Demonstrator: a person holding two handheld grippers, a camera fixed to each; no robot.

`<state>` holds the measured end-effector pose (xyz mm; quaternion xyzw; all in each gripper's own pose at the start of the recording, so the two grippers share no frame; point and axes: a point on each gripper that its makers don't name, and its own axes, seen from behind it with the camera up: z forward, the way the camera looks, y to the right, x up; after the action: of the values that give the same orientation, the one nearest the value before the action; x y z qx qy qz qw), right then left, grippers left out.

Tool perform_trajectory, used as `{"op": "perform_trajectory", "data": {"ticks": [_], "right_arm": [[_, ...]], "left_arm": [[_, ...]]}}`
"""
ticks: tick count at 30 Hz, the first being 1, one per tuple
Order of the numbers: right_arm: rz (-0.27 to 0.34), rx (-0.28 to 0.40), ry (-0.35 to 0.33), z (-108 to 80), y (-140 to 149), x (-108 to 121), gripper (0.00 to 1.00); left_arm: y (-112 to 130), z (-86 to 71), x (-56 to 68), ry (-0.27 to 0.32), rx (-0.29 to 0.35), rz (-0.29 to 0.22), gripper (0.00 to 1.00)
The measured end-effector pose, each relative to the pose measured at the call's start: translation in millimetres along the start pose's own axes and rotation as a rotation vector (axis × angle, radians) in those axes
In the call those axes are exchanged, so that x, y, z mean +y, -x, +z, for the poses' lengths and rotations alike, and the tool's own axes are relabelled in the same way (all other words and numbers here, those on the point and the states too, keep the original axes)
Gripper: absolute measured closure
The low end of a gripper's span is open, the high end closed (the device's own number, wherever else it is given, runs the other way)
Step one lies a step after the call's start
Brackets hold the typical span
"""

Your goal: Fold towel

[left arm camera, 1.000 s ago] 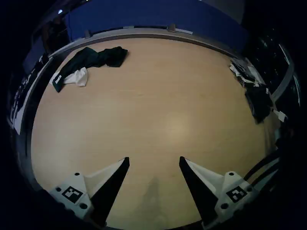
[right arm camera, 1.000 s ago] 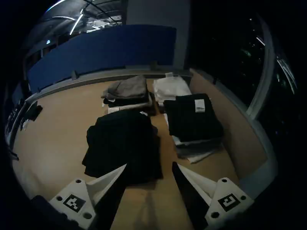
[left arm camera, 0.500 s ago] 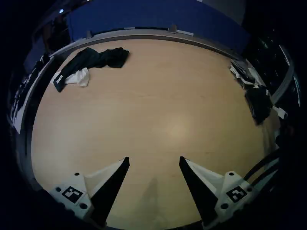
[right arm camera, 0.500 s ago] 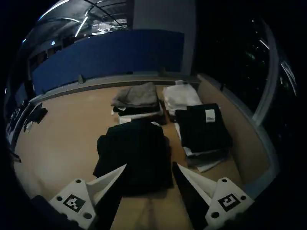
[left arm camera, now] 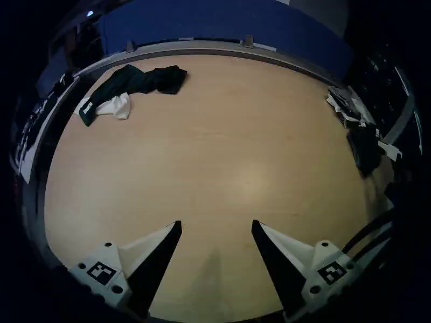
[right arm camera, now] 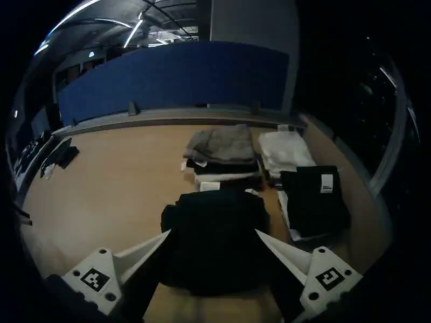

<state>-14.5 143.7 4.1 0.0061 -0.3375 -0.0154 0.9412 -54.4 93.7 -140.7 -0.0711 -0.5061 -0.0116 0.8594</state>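
Observation:
A folded black towel (right arm camera: 218,242) lies on the wooden table (right arm camera: 118,177), directly in front of my right gripper (right arm camera: 213,232). That gripper is open wide, one finger on either side of the towel's near end, neither one pressing on it. My left gripper (left arm camera: 215,222) hangs open over bare table (left arm camera: 226,145) with nothing between its fingers. At the far left of the left gripper view lies a crumpled heap of dark towels (left arm camera: 137,82) with a white cloth (left arm camera: 116,106) beside it.
Behind the black towel stand folded stacks: a grey-topped one (right arm camera: 223,144), a white one (right arm camera: 283,152), and a black one with a label (right arm camera: 315,202). These stacks (left arm camera: 362,141) sit at the table's right edge in the left gripper view. A blue partition (right arm camera: 172,75) runs along the far edge.
My right gripper's fingers have spread wider and come closer over the folded black towel, with the view swinging left. The left gripper has barely drifted and stays open.

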Motion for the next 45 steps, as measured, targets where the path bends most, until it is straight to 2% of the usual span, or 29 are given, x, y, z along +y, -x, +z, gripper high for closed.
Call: {"op": "perform_trajectory", "data": {"ticks": [15, 31, 38, 45], "right_arm": [[-0.038, -0.019, -0.01, 34.6, -7.1, -6.0, 0.0], [-0.017, -0.084, 0.037, 79.3, 0.5, 13.3, 0.0], [-0.017, -0.109, 0.04, 88.3, 4.8, 15.9, 0.0], [-0.02, -0.093, 0.029, 81.6, 0.2, 12.9, 0.0]], "left_arm": [[-0.5, 3.1, -7.1, -0.016, -0.004, -0.02, 0.03], [4.7, 5.1, -16.6, -0.037, -0.02, -0.041, 0.03], [4.4, 7.1, -16.6, -0.04, -0.02, -0.042, 0.03], [4.4, 8.7, -12.9, -0.035, -0.02, -0.042, 0.03]]}}
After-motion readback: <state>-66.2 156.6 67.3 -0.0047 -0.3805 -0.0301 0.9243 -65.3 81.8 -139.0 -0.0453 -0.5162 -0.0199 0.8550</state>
